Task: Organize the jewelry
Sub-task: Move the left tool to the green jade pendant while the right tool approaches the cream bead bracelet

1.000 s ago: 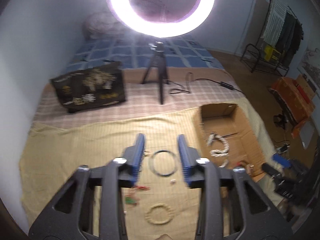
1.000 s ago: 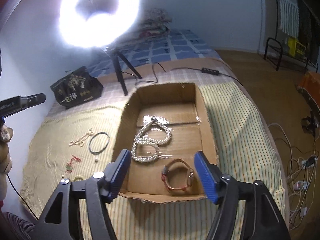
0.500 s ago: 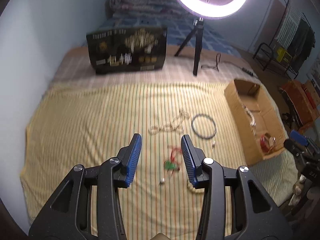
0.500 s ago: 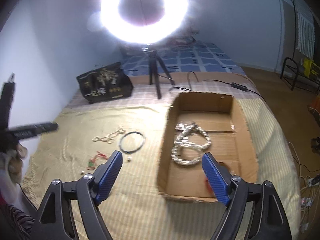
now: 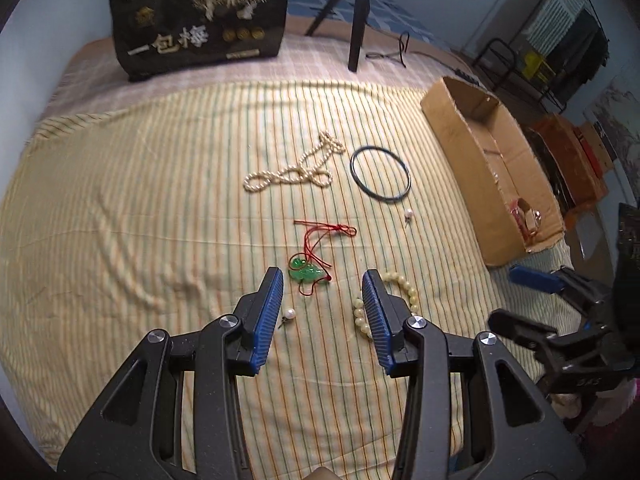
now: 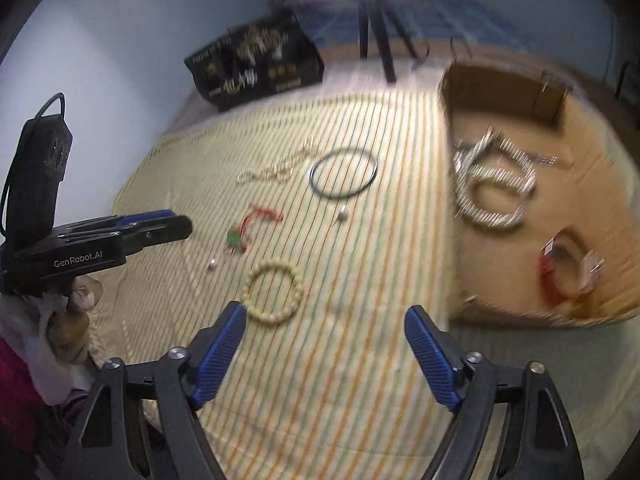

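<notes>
Jewelry lies on a striped yellow cloth [image 5: 120,200]. A pearl necklace [image 5: 294,170], a black ring bangle [image 5: 380,174], a green pendant on red cord [image 5: 306,270], a cream bead bracelet [image 5: 404,286] and two loose pearl earrings [image 5: 289,314] are spread out. My left gripper [image 5: 324,300] is open and empty, low over the cloth just short of the pendant. My right gripper [image 6: 326,344] is open and empty, near the bead bracelet [image 6: 274,292]. The cardboard box [image 6: 520,92] holds a silver necklace [image 6: 490,188] and a red-strap watch [image 6: 568,272].
A black printed bag [image 5: 200,20] stands at the back of the bed beside a tripod leg [image 5: 358,20]. The box [image 5: 452,124] sits at the cloth's right edge. Clutter and a rack lie off the bed to the right.
Both grippers have dropped lower and closer to the cloth. The left one now faces the pendant. The right one swung left from the box toward the bead bracelet.
</notes>
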Motion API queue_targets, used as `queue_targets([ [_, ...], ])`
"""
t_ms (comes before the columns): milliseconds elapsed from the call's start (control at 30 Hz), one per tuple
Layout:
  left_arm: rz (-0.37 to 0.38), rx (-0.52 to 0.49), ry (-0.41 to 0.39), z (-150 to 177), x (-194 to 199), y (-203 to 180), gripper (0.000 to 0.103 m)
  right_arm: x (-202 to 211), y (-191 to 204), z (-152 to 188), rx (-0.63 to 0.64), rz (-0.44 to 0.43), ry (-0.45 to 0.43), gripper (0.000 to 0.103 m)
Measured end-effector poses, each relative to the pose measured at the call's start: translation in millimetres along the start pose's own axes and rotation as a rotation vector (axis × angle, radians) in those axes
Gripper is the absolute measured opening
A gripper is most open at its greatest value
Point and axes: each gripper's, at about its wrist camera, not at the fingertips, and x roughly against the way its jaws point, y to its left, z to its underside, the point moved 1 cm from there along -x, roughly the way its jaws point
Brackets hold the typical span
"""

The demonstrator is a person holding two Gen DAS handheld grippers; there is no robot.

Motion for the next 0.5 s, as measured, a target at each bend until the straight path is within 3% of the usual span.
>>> queue_targets([
  [200,-0.006,-0.019,0.054,-1,-22,-1,0.042,-23,2,4,0.006,-0.016,0.077,0.064],
  [500,-0.068,-0.067,0.106,-4,-53,-2,0.042,-39,5,5,0.002,-0.020,0.124,0.039],
])
